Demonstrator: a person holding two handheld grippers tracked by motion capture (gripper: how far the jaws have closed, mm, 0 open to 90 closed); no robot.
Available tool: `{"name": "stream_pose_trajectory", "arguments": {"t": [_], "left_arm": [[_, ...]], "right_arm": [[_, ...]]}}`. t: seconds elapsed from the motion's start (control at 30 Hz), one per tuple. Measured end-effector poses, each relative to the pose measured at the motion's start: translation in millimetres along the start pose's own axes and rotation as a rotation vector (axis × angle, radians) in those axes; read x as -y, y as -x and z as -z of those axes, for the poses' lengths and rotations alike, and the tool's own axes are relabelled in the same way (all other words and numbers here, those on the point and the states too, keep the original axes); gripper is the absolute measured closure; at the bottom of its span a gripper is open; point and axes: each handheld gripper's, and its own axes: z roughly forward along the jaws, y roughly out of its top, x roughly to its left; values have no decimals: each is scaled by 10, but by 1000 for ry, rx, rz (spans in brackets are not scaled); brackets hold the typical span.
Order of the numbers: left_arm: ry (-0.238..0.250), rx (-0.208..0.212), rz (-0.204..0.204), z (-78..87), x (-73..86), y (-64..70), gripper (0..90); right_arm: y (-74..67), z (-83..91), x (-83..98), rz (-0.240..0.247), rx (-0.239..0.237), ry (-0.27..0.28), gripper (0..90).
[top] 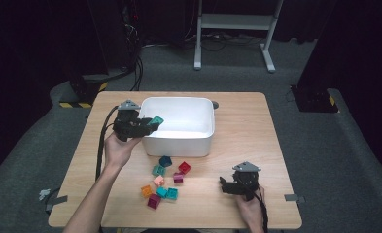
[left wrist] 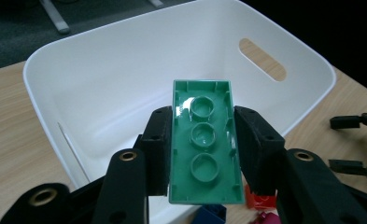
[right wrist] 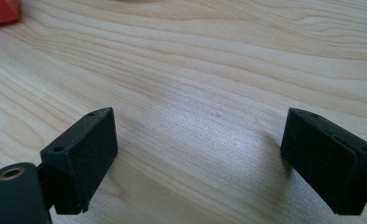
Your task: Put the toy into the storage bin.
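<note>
1. Left gripper (left wrist: 204, 154): we see its 2 black jaws clamped on the long sides of a green rectangular plastic building brick (left wrist: 203, 140), hollow underside facing the camera, held over the near rim of the white rectangular plastic tub (left wrist: 78, 60).
2. Right gripper (right wrist: 200, 158): we see its jaws spread wide, nothing between them, low over the pale wooden table (right wrist: 209, 70).
3. Loose coloured bricks (top: 165, 179): we see them on the table just before the tub.
</note>
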Motion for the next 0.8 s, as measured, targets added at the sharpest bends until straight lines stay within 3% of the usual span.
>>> {"name": "stream_pose_trajectory", "arguments": {"t": [0.27, 0.8], "left_arm": [[-21, -11, 7, -244, -96, -22, 581], [-57, -24, 18, -451, -87, -80, 574]], "right_arm": [[0, 0, 0, 0, 0, 0, 105], [0, 0, 0, 0, 0, 0, 105]]}}
